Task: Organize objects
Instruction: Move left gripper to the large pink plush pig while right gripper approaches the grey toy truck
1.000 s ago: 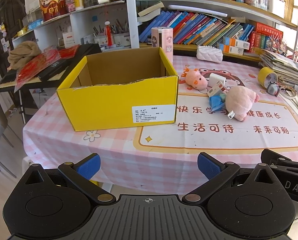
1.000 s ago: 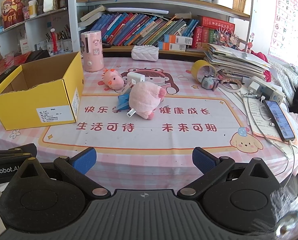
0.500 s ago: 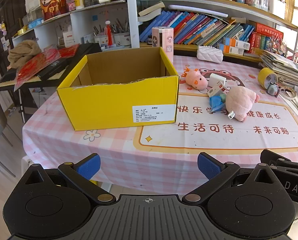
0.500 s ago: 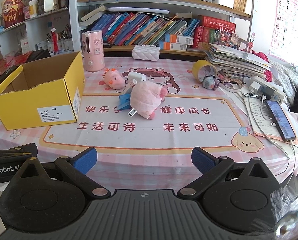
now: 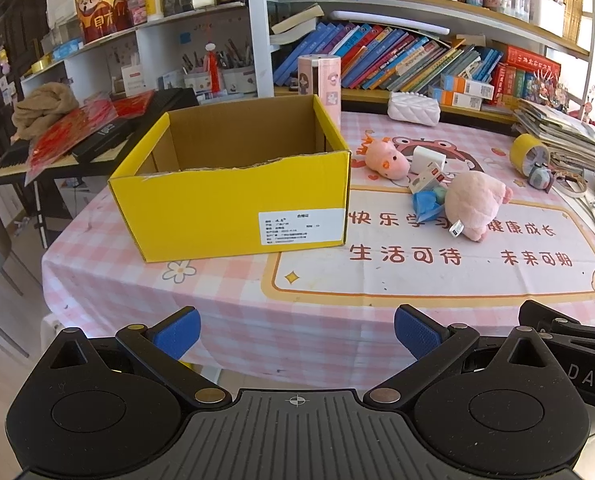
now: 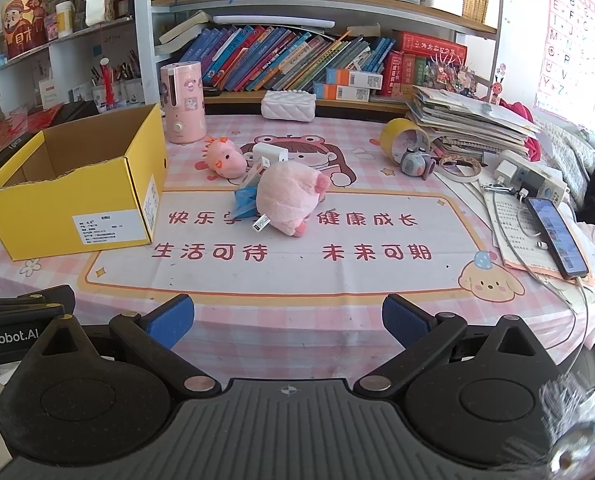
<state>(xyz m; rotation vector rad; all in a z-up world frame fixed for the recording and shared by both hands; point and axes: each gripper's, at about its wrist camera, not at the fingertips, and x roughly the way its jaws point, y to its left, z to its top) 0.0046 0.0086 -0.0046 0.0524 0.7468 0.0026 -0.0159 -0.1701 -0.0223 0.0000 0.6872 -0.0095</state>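
No real change in the last second: both claws still wide open, empty, parked at the near table edge; nothing sorted yet.
Left claw (image 5: 295,330), right claw (image 6: 287,316). Ahead-left of right claw: 1 yellow box (image 6: 77,196), looks empty. Dead ahead, past mid-table (image 6: 297,280): 2 pink plushies, big (image 6: 289,196), small (image 6: 223,160) behind it; 1 blue item (image 6: 243,202); 1 small carton (image 6: 253,174); 1 white charger (image 6: 271,153). All still loose.

Crowded white bookshelves (image 6: 281,60) behind a pink-checked table (image 6: 337,320); alphabet poster (image 6: 569,40) on the sunlit right wall.
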